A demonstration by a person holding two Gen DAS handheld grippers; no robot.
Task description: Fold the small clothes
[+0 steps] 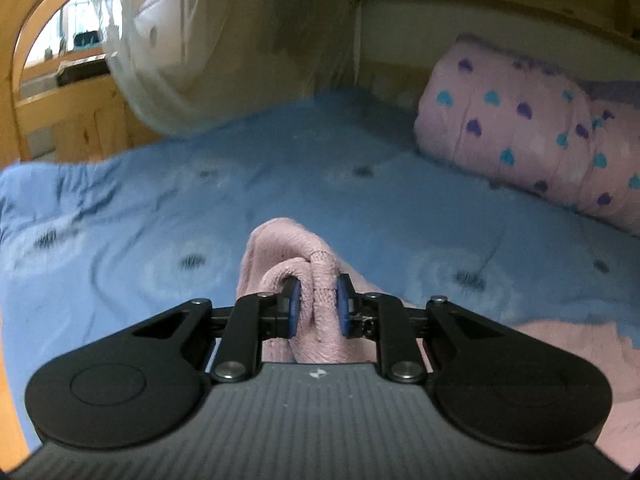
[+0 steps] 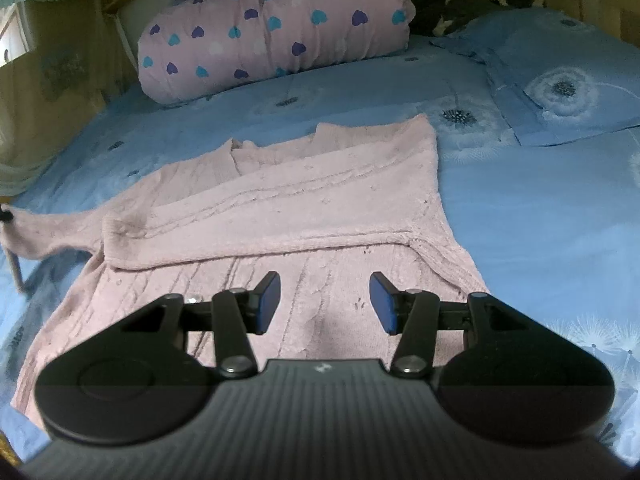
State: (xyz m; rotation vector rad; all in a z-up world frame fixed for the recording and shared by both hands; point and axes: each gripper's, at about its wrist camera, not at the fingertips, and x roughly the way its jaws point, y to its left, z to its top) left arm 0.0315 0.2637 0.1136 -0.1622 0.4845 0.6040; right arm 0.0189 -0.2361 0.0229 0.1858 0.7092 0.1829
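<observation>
A pink knitted sweater (image 2: 304, 208) lies spread on the blue bed sheet (image 2: 520, 220), with one sleeve folded across its front. My left gripper (image 1: 318, 292) is shut on the bunched cuff of the other sleeve (image 1: 288, 252), with knit squeezed between the blue pads. In the right wrist view that sleeve (image 2: 36, 232) stretches off the left edge, lifted clear of the sheet. My right gripper (image 2: 325, 300) hovers just over the sweater's lower body, open, nothing between its fingers.
A rolled pink quilt with heart prints (image 2: 272, 28) lies at the back of the bed. A blue pillow (image 2: 560, 80) sits at the back right, dark clothing behind it. A sheer net (image 1: 200, 60) hangs at the left by the wooden bed frame (image 1: 12, 80).
</observation>
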